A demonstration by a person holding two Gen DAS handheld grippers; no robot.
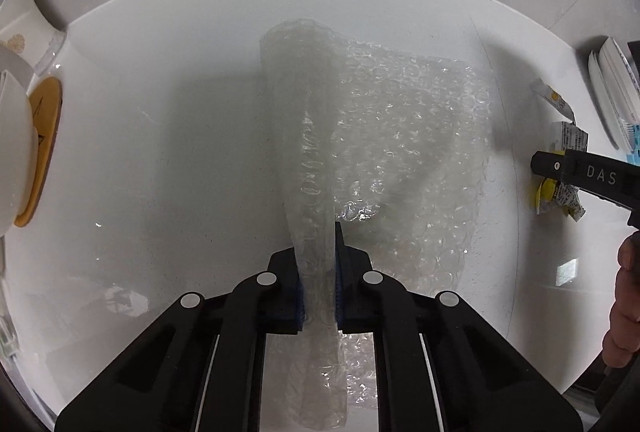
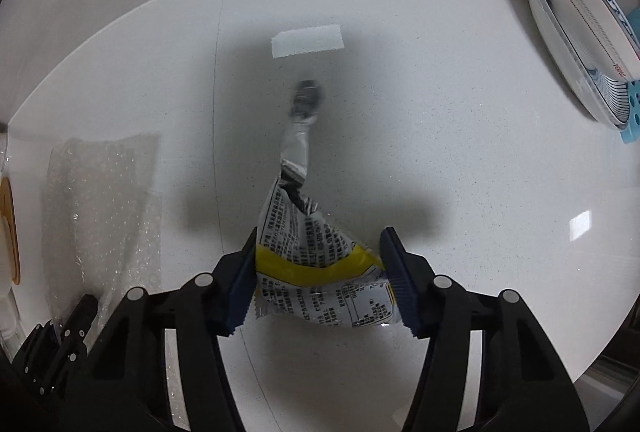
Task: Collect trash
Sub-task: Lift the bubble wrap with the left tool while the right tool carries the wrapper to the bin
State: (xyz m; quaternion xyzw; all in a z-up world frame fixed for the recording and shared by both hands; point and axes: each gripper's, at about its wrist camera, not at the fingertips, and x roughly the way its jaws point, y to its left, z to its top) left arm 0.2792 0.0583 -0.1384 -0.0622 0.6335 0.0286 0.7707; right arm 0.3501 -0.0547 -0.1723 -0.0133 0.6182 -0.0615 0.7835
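A sheet of clear bubble wrap lies on the white countertop, one edge folded up into a ridge. My left gripper points down at it and is shut on that ridge, blue pads pressing both sides. In the right wrist view the bubble wrap lies at the left. My right gripper has a crumpled white and yellow snack wrapper between its pads, both of which touch it, while its silver tail trails away toward the counter. From the left wrist view, the snack wrapper shows under a right finger.
Stacked plates lean in a blue rack at the far right. A pale strip lies on the counter beyond the wrapper. A small torn packet lies near the plates. At the left stand a wooden coaster and white crockery.
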